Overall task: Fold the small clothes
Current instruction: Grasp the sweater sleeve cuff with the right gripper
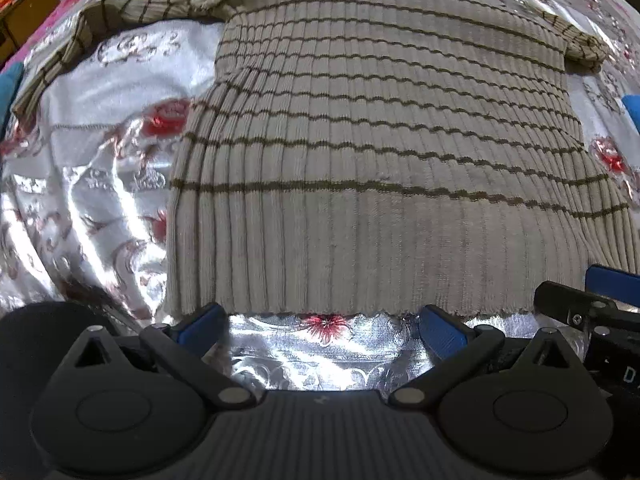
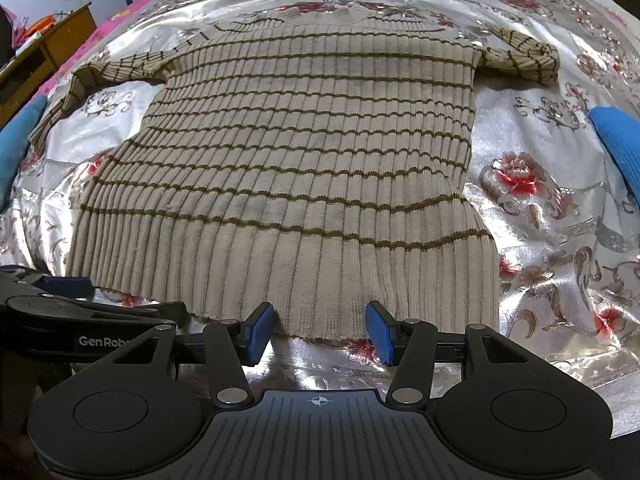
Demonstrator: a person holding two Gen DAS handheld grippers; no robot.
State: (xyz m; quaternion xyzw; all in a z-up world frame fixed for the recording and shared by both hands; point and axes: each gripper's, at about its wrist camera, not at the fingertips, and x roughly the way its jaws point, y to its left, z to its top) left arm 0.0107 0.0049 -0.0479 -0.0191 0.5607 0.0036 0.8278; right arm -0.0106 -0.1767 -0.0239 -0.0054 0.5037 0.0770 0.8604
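Right wrist view: I am looking down along my right gripper (image 2: 320, 330) at one beige ribbed sweater (image 2: 304, 168) with thin brown stripes, lying flat and face-up on a shiny silver bedspread (image 2: 552, 216) patterned with red flowers. The sweater is spreading out with its hem nearest me, its collar at the far end, and both sleeves lying out to the sides, the right-hand one bunching up at its cuff. My right gripper's blue pads (image 2: 260, 332) are standing moderately apart, straddling the middle stretch of the hem; the hem edge is sitting between them, but the pads are not pressing on it and nothing is being held. A blue cloth item (image 2: 620, 148) is lying at the right edge of the bedspread, well apart from the sweater, and another blue piece (image 2: 16, 140) is showing at the left edge. A wooden cabinet (image 2: 44, 52) is standing beyond the bed at upper left. In the left wrist view, my left gripper (image 1: 324, 328) is standing wide, its blue pads (image 1: 202, 322) hovering just at the hem near the sweater's left corner, gripping nothing. My right gripper's black frame is showing at that view's lower right, just beside the left one.
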